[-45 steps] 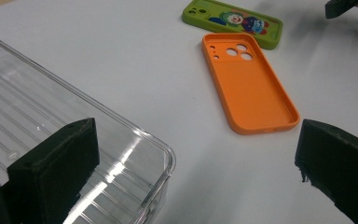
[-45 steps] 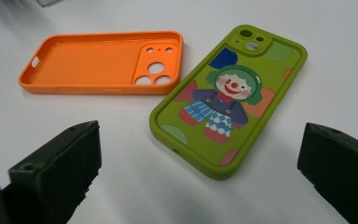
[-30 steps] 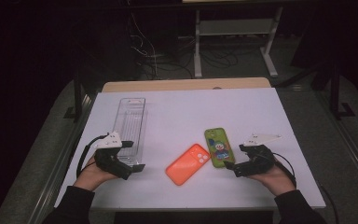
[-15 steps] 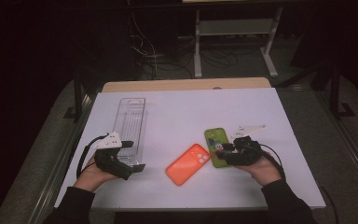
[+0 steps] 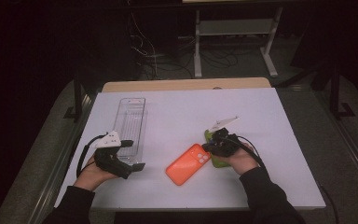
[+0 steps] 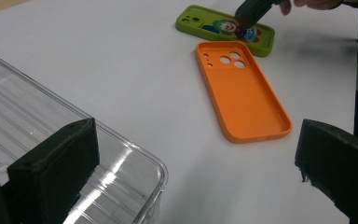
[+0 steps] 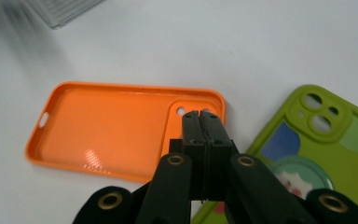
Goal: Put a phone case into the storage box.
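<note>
Your right gripper (image 7: 199, 116): jaws just closed, pressed together on nothing, tips over the orange phone case (image 7: 121, 133) at its camera end. Green phone case (image 7: 326, 154) just beside. Your left gripper (image 5: 121, 169): jaws wide apart, by the clear tray (image 5: 131, 122).

High view: fixed above the near edge of the desk (image 5: 270, 107), facing forward and down, far enough to take in the whole top. Left gripper view: low by the near left corner, facing right. Right gripper view: close above the middle, facing left. All three share the orange phone case (image 5: 188, 164) (image 6: 242, 91) (image 7: 121, 128).
</note>
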`<state>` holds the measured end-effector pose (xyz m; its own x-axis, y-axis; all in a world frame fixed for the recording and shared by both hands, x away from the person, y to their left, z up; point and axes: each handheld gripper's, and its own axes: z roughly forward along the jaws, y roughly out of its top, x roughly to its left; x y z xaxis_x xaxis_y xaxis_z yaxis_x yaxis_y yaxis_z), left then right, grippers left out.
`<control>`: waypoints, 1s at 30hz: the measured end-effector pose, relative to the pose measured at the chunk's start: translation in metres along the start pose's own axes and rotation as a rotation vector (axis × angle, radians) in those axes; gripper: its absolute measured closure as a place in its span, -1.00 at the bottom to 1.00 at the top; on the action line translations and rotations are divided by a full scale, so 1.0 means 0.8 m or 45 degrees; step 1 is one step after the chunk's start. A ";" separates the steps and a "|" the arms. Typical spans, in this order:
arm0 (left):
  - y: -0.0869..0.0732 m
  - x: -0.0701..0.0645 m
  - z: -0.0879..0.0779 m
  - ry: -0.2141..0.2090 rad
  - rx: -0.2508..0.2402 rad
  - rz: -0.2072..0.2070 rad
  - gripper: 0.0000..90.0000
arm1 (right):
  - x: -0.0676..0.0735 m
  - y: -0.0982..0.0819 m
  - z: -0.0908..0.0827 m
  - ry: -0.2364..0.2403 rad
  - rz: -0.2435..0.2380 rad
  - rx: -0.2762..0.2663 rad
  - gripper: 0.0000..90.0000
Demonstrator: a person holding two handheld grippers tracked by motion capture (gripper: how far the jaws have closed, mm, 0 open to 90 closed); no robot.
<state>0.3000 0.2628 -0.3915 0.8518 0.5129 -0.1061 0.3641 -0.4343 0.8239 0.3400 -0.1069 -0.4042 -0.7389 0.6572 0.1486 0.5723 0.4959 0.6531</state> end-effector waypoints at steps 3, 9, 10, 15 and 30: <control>0.000 0.001 -0.001 0.000 0.003 0.008 -1.00 | 0.001 0.008 0.015 -0.006 0.005 0.021 0.96; 0.000 0.001 -0.001 -0.001 -0.002 0.008 -1.00 | 0.001 0.016 0.042 -0.024 -0.007 0.053 0.96; 0.000 0.000 -0.002 -0.002 -0.003 0.008 -1.00 | 0.002 0.018 0.049 -0.033 -0.005 0.065 0.96; 0.000 0.000 -0.001 -0.004 -0.001 0.011 -1.00 | 0.002 0.020 0.057 -0.054 -0.002 0.069 0.96; 0.000 0.000 -0.001 -0.007 -0.002 0.012 -1.00 | 0.002 0.026 0.073 -0.079 -0.013 0.075 0.96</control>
<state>0.2998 0.2634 -0.3906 0.8573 0.5046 -0.1019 0.3557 -0.4377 0.8258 0.3716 -0.0626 -0.4334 -0.7225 0.6848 0.0949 0.5862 0.5340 0.6092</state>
